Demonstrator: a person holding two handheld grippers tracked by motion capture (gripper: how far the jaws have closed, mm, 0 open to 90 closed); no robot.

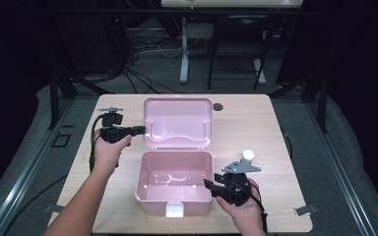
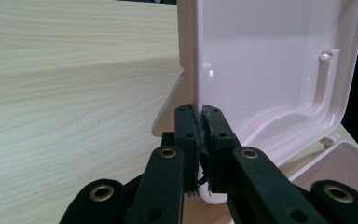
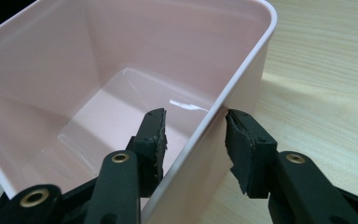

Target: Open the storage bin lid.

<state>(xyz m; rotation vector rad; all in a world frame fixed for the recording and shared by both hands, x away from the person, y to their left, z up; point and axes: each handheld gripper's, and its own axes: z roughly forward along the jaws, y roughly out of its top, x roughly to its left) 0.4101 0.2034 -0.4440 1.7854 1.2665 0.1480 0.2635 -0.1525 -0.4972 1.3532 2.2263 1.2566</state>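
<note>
The pink box [image 1: 174,189] sits open at the centre of the high view, low on the pale worktop [image 1: 256,128], with its lid [image 1: 177,123] standing back from the hinge just above it. The left gripper [image 1: 139,130], at the lid's left edge in that view, has its jaws clamped on the lid's thin side wall; the left gripper view shows the 2 pads pressed flat against the pink plastic near the frame's centre. The right gripper [image 1: 209,186], at the lower right of the box, has its jaws apart and straddling the box's right wall, 1 pad inside and 1 outside, neither pressing on it in the right gripper view.

The likely trouble lies in that uneven hold. The lid is gripped by a narrow strip of smooth plastic, so a pull or twist could let it slide out of the pads or flex the hinge. With the right jaws not yet closed, the box body is unrestrained: swinging the lid could drag or tip the light box across the worktop, or knock its wall against the waiting pads.
</note>
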